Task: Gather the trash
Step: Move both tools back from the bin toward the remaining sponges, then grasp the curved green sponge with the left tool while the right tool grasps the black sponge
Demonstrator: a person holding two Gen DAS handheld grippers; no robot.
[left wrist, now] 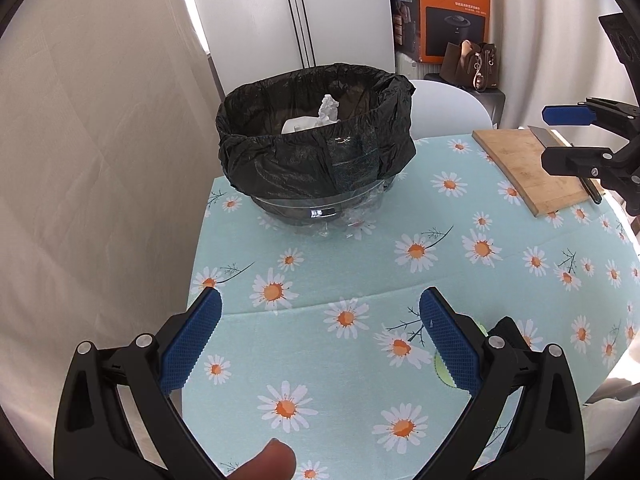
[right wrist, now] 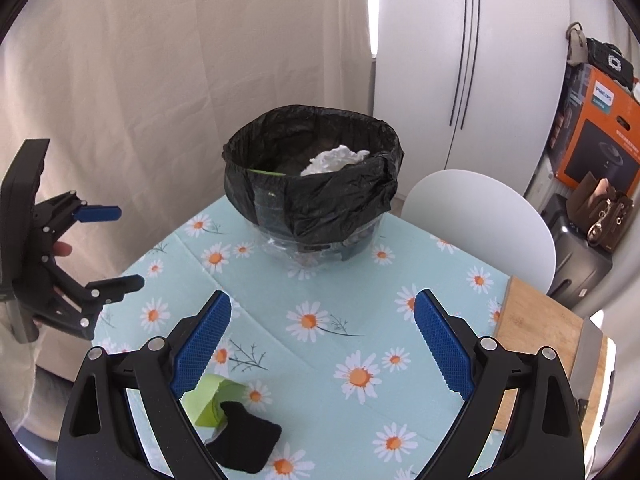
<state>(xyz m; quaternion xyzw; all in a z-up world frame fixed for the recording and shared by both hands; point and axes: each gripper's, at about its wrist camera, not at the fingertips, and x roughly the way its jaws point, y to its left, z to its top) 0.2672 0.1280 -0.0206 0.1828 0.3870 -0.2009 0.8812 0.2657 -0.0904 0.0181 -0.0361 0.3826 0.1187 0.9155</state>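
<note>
On table, near edge: green scrap [right wrist: 214,398], black piece [right wrist: 244,438], possibly cloth. My right gripper [right wrist: 322,344] and left gripper [left wrist: 320,340] spread empty, ready; lined bin [right wrist: 312,176] waits beyond.

The right gripper's [right wrist: 320,344] left finger hides part of the green scrap [right wrist: 214,400]; the knife [right wrist: 588,364] is cut off rightward.

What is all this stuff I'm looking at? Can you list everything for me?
Bin: one, clear, black liner, far end of the table.
Tissue: white, crumpled, inside the bin.
Green scrap: one, near edge.
Black object: one, beside the scrap.
Cutting board: one, wooden, right side.
Knife: one, on the board.
Tablecloth: light blue, daisies.
Chair: one, white.
Box: orange.
Handbag: brown.
Left gripper: open.
Right gripper: open.
</note>
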